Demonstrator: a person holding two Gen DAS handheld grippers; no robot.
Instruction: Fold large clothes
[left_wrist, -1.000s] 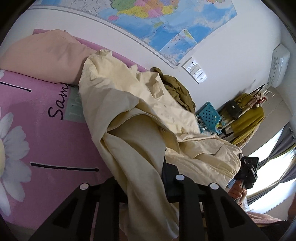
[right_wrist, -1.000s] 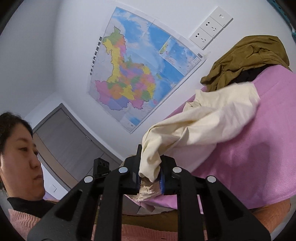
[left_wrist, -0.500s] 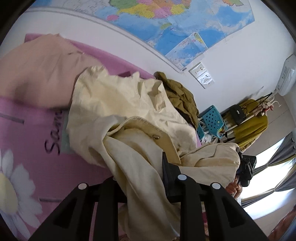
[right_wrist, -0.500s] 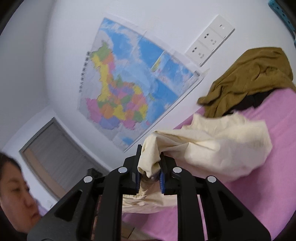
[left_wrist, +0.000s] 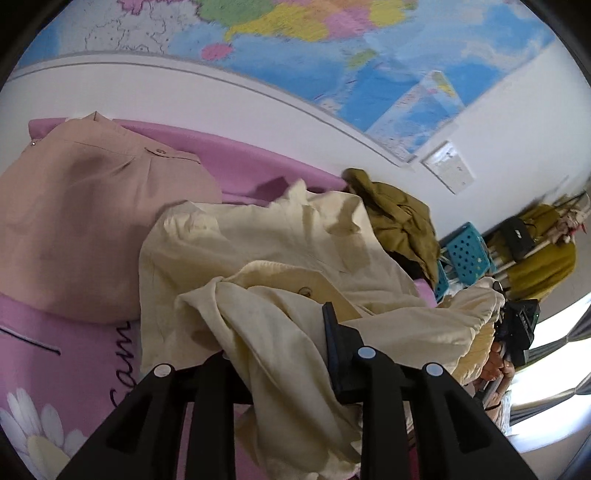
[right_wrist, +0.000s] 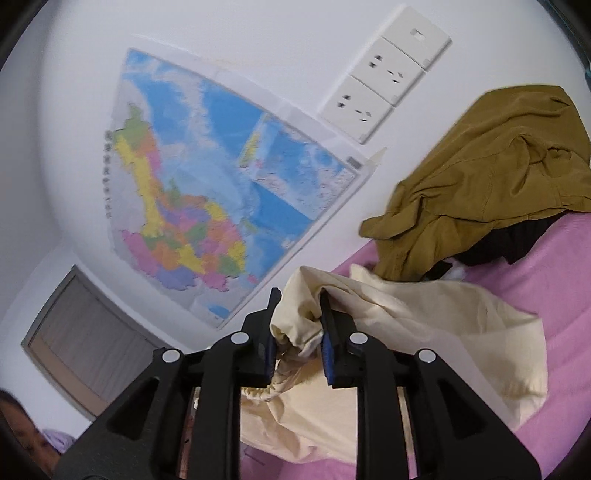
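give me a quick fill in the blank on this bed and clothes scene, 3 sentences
1. The cream garment lies on a bed cover coloured ____.
2. On the wall above the bed hangs a colourful ____.
3. The heap by the wall sockets is an ____ garment.

Missing words: pink; map; olive

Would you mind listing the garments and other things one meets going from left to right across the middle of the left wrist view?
Folded tan garment → cream garment → olive-green garment → blue perforated crate → mustard garment on the rack.
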